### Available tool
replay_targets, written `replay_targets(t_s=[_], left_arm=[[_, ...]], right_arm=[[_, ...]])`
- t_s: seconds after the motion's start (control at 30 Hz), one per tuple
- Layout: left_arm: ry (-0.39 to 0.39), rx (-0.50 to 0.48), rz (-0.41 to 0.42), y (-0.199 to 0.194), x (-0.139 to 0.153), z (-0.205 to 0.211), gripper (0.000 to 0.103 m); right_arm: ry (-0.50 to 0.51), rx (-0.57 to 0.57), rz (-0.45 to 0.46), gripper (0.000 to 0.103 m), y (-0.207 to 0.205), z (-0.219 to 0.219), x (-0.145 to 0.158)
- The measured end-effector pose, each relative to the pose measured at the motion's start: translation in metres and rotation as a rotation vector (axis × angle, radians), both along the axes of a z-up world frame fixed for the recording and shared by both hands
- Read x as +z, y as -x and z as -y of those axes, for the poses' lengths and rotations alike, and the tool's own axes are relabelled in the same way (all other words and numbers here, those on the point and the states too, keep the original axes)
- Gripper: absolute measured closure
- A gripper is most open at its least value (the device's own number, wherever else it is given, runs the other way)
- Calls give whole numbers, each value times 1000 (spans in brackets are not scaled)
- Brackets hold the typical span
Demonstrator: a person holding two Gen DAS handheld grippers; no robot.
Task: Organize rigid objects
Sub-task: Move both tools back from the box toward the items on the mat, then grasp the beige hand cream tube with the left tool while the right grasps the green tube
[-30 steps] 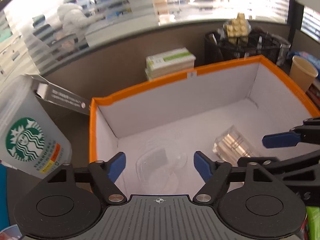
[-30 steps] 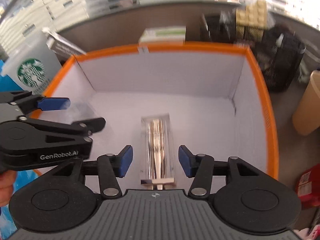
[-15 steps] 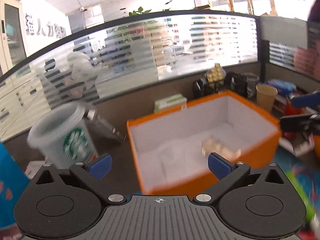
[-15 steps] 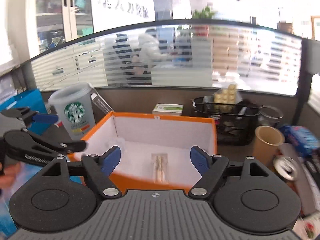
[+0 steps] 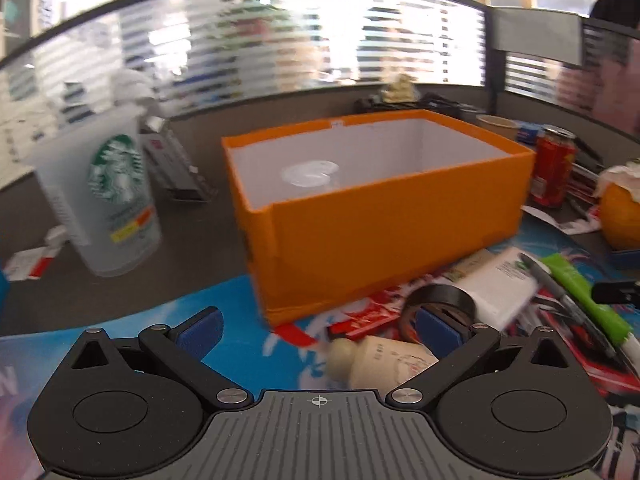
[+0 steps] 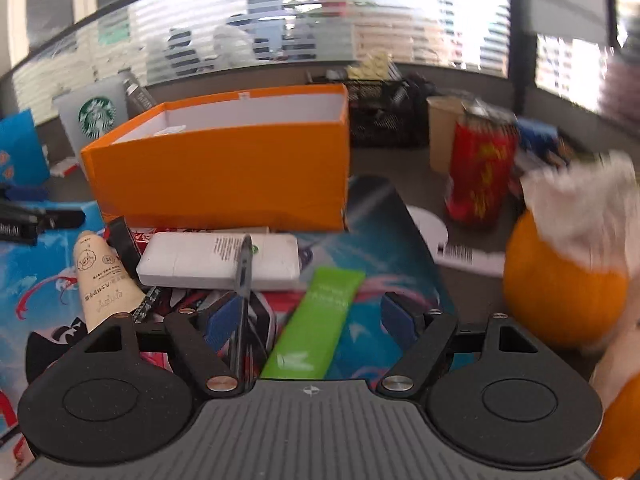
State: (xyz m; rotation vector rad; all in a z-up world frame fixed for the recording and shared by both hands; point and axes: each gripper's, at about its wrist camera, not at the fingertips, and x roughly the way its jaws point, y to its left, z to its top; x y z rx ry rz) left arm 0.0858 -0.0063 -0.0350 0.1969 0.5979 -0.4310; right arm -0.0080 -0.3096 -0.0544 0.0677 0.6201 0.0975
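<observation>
Both grippers, left gripper (image 5: 318, 330) and right gripper (image 6: 310, 318), are wide open and empty. The green sachet (image 6: 320, 318) lies between the right fingers; I would close slowly, then carry it into the orange box (image 6: 224, 168).

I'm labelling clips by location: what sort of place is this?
Most likely an office desk: a partition with striped glass behind, a black mesh desk organizer, and clutter around an orange box, including a Starbucks cup and a pen.
</observation>
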Motion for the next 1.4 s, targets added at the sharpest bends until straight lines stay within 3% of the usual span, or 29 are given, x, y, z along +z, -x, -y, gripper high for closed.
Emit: replay_targets(t_s=[0.1, 0.3, 0.53, 0.83, 0.9, 1.0, 1.1, 1.23, 1.4], left_arm=[[40, -108, -7, -1, -4, 2, 0], [65, -316, 94, 10, -5, 14, 0], [144, -468, -70, -5, -11, 10, 0], [-26, -555, -134, -1, -39, 26, 0], [-73, -561, -122, 8, -43, 29, 0], [-52, -557, -133, 21, -43, 23, 0], [-56, -556, -135, 37, -43, 19, 0], [-87, -523, -92, 50, -40, 21, 0], [-26, -459, -110, 41, -35, 24, 0]], right_arm=[[-39, -24, -3, 26, 4, 9, -4], [-56, -62, -6, 20, 6, 20, -12], [-77, -56, -10, 19, 5, 22, -16], [-72, -62, -9, 17, 5, 24, -16], [-32, -65, -4, 18, 5, 20, -17], [59, -71, 16, 20, 8, 10, -18], [114, -52, 29, 28, 9, 1, -19], [99, -20, 8, 50, 3, -7, -23], [100, -17, -14, 57, -3, -15, -27]])
